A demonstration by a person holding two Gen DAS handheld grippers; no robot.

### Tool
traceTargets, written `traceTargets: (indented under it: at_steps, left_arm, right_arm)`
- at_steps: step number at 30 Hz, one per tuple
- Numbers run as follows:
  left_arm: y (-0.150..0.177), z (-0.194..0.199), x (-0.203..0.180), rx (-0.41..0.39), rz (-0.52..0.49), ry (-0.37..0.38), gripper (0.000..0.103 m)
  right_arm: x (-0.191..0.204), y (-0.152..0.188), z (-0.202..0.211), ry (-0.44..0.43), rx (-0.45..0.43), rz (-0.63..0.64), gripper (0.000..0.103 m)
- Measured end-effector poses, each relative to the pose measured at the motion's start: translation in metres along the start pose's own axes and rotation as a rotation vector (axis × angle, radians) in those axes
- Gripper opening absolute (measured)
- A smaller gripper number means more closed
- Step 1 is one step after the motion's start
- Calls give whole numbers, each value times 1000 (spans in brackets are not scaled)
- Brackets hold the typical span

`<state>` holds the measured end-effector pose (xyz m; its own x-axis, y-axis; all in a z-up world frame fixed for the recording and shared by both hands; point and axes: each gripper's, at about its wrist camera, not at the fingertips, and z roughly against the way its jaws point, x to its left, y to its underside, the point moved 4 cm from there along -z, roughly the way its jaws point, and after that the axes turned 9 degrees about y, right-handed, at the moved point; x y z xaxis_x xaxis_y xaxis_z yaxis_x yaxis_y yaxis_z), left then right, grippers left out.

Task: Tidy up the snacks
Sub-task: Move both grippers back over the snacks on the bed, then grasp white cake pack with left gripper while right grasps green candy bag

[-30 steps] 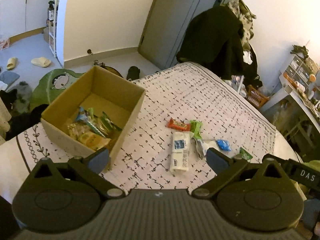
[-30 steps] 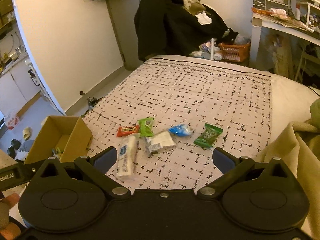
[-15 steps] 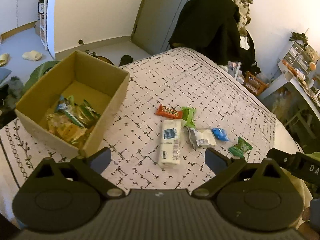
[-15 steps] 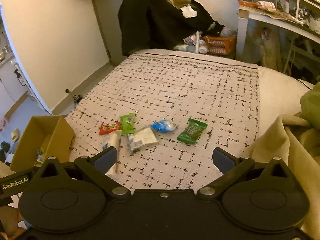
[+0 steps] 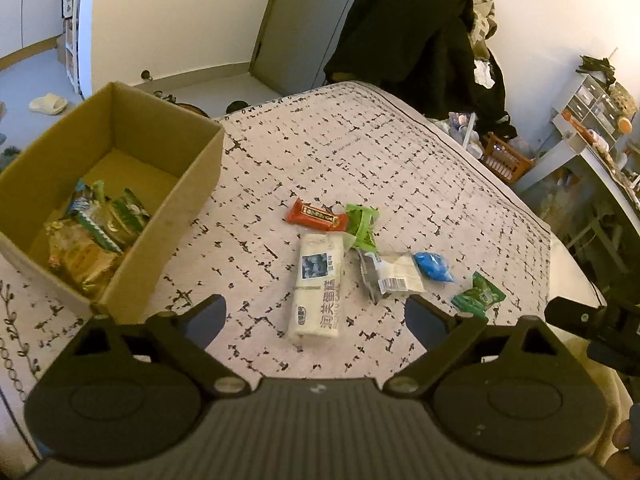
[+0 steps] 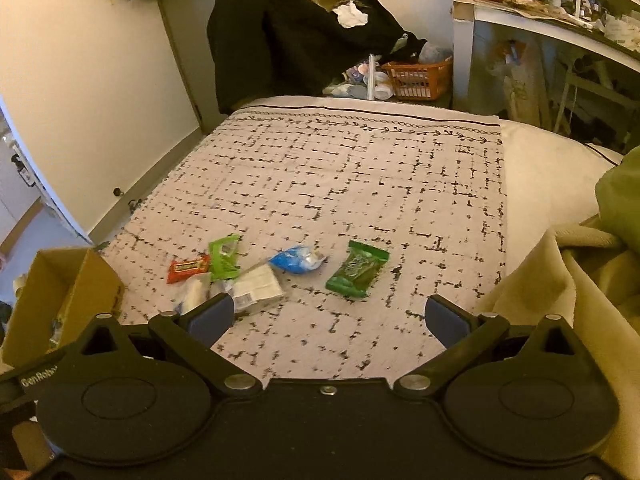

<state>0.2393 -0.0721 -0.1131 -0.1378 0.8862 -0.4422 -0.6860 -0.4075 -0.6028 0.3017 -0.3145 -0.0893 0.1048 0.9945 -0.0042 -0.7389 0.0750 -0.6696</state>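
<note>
I am seeing the brown cardboard box [image 5: 120,184] sitting left of the loose snack packets [image 5: 318,280] on the patterned bedspread [image 5: 360,152].

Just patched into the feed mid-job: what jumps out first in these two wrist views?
A loose cluster of snack packets lies mid-bed on the patterned blanket: a long white pack, a red bar, a blue packet and a dark green packet off to the right. The cardboard box at the left is already part-filled with snacks. Left gripper and right gripper are both open and empty.

Six loose snack packets [image 5: 318,285] flat on the bedspread beside half-filled cardboard box [image 5: 182,204]
</note>
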Motion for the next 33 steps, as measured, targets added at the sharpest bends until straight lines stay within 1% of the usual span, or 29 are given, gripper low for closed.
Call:
traceTargets:
  at_steps: [4,6,8,10,12,15,18,21,22,23,24,25,26,27,29,30,32,33]
  left_arm:
    - [0,-13,4,-5,15,0,92]
    - [0,-20,5,-8,22,5,88]
    - [0,-26,7,-16,19,14,85]
    - [1,-29,6,-31,5,47,84]
    - [3,-34,5,-45,-11,66,81]
    - [7,-44,2,-42,-32,88,76]
    - [9,-55,1,-33,-35,119,73]
    - [11,-66,2,-29,-44,104,71]
    - [11,-70,4,-26,-37,106,70]
    - [11,-75,6,-22,-26,107,67]
    - [10,-79,8,-17,-16,106,64]
    - [9,-84,10,-14,-9,100,62]
    - [8,-88,12,-11,-2,96,57]
    - [7,-92,14,-7,6,95,50]
    - [7,-100,18,4,25,95,43]
    - [7,-101,19,-2,28,88,42]
    - [6,-104,21,-14,30,81,40]
    - [6,-106,22,-14,33,79,40]
  right_arm:
    - [-8,-2,-10,-13,10,-43,101]
    - [-7,-3,-12,-26,3,-42,100]
    - [-3,-3,-16,-33,-3,-20,98]
    - [0,-1,-23,-41,3,5,89]
    - [4,2,-28,-47,13,39,83]
    - [11,5,-32,-55,23,81,82]
    - [16,5,-35,-66,23,102,82]
    - [18,6,-45,-44,21,128,81]
    - [17,6,-50,-43,29,122,78]
    - [15,6,-53,-50,42,105,76]
    - [13,5,-57,-58,51,79,71]
    - [12,3,-58,-60,46,65,70]
    - [12,2,-58,-62,36,61,70]
    - [12,0,-59,-63,25,60,70]
    - [13,-2,-65,-52,23,62,70]
    - [13,-2,-70,-46,30,59,69]
    - [11,-3,-81,-44,54,36,63]
    - [10,-4,-87,-43,67,20,58]
